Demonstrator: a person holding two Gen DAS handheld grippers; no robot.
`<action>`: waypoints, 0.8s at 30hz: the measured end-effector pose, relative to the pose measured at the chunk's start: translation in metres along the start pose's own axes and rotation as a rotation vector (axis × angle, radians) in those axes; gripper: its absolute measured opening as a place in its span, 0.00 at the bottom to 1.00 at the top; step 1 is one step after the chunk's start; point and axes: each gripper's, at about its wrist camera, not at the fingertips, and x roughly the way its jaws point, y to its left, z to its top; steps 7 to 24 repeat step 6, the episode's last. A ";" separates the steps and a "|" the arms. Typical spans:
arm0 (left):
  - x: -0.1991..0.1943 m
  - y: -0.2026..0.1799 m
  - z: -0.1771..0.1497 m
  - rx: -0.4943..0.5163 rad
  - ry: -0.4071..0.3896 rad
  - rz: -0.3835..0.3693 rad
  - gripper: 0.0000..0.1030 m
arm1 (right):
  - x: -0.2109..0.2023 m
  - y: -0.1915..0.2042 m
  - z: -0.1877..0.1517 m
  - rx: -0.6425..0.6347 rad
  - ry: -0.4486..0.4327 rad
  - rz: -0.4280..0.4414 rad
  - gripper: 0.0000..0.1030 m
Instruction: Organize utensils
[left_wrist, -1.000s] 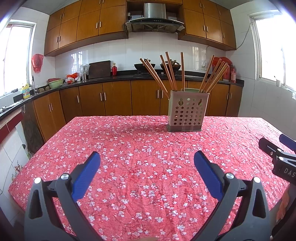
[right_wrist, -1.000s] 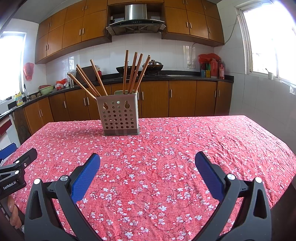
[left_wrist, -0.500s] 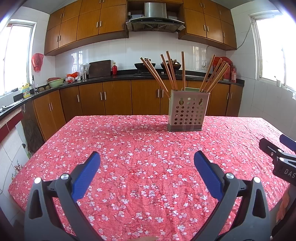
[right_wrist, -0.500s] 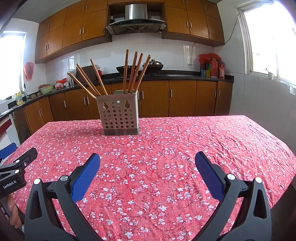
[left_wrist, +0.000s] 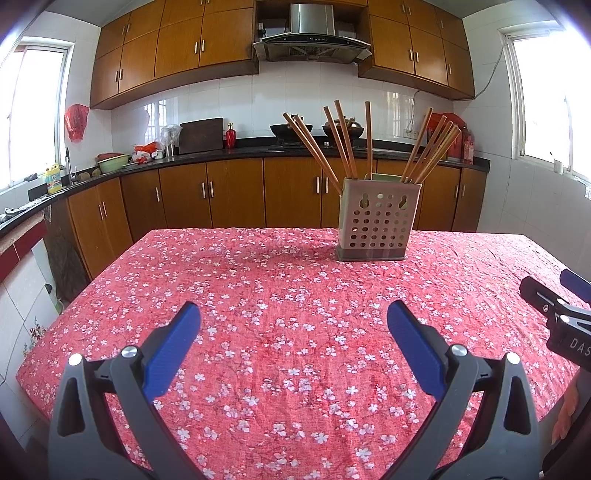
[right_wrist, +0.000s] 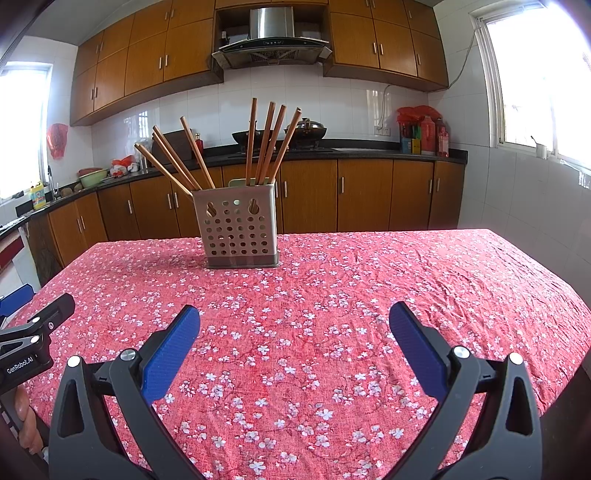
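Where visible: ten chopsticks (left_wrist: 369, 140), one holder (left_wrist: 376, 225)

chopsticks (right_wrist: 266, 144): 7 | holder (right_wrist: 238, 225): 1 | grippers: 2

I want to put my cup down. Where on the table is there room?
Lots of room. The red flowered tablecloth is bare from the near edge up to the chopstick holder, and to its right too. Only the holder, full of chopsticks, stands near the far edge. The left gripper and right gripper hover open over the near part.
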 end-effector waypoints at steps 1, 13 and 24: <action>0.000 0.000 0.000 -0.001 0.003 0.000 0.96 | 0.000 0.000 0.000 0.000 0.000 0.000 0.98; 0.002 0.000 0.001 -0.004 0.012 -0.001 0.96 | 0.000 -0.001 0.000 0.001 0.000 0.000 0.98; 0.002 0.000 0.001 -0.004 0.012 -0.001 0.96 | 0.000 -0.001 0.000 0.001 0.000 0.000 0.98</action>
